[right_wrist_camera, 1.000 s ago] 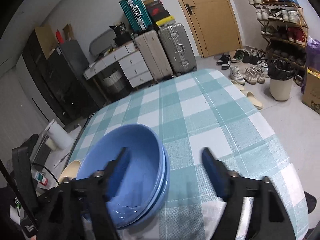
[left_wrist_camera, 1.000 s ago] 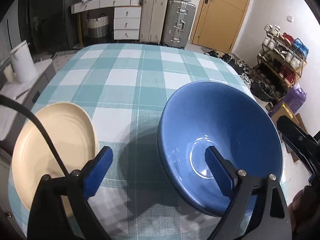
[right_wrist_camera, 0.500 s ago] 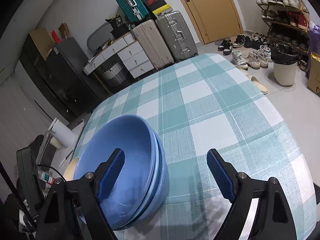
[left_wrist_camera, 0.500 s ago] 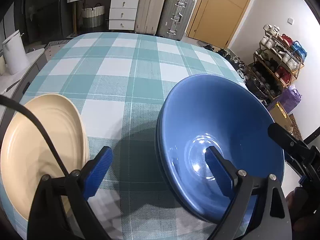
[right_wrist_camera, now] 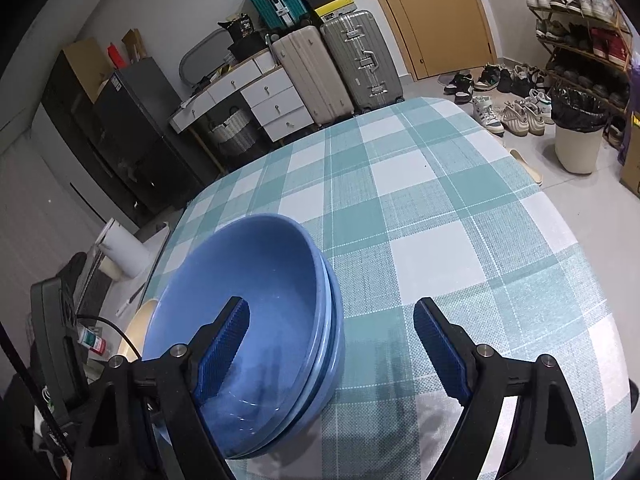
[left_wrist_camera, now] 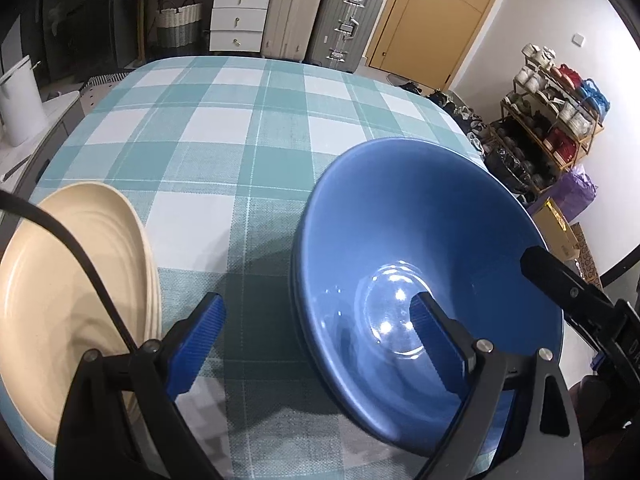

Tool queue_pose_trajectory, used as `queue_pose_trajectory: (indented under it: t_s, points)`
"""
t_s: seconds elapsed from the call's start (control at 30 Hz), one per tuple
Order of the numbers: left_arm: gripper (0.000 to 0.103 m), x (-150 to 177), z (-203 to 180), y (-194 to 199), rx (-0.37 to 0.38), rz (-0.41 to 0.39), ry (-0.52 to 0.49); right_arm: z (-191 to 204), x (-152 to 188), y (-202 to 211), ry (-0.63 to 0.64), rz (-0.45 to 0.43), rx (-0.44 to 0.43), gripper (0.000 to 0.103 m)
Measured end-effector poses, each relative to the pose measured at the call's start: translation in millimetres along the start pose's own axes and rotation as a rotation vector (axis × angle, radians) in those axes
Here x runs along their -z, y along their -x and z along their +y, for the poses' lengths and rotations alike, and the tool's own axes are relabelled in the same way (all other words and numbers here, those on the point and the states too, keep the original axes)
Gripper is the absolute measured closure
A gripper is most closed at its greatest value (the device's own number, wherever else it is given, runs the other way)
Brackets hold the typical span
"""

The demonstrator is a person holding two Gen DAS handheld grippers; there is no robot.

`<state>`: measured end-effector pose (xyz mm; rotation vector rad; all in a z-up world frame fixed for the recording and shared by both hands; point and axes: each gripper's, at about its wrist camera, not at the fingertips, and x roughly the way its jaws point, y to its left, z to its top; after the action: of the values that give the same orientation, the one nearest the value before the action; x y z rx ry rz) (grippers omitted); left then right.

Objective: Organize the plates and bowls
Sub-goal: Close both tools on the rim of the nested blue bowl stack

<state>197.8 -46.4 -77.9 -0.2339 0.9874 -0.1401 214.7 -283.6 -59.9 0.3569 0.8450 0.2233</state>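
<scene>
Stacked blue bowls [left_wrist_camera: 420, 240] and cream plates [left_wrist_camera: 68, 280] on checked tabletop [left_wrist_camera: 248, 132].
Bowls glossy, deep, nested; plates lie left of them. Both grippers' fingers apart, empty: left gripper [left_wrist_camera: 316, 332], right gripper [right_wrist_camera: 332, 344].

Lived-in home, checked tablecloth [left_wrist_camera: 248, 152], suitcases [right_wrist_camera: 336, 68] by door [right_wrist_camera: 436, 12], shoe rack [left_wrist_camera: 556, 128], drawers [left_wrist_camera: 238, 20]

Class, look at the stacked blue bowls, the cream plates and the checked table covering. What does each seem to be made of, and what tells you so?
Stacked blue bowls: probably glazed ceramic, given the glossy surface with sharp light reflections at the bottom. Cream plates: ceramic or melamine, with a smooth satin sheen; hard to tell which. Teal-and-white checked tablecloth: woven fabric or textured vinyl, matte with a visible weave grain.
</scene>
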Motion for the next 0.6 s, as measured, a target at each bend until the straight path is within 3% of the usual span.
queue_pose_trajectory:
  t_s: [0.6]
  points:
    - [0.009,-9.2,-1.9,-12.0,0.013,0.056,-0.009,-2.1,-7.1,-6.8,-0.008,0.051,-0.018,0.017]
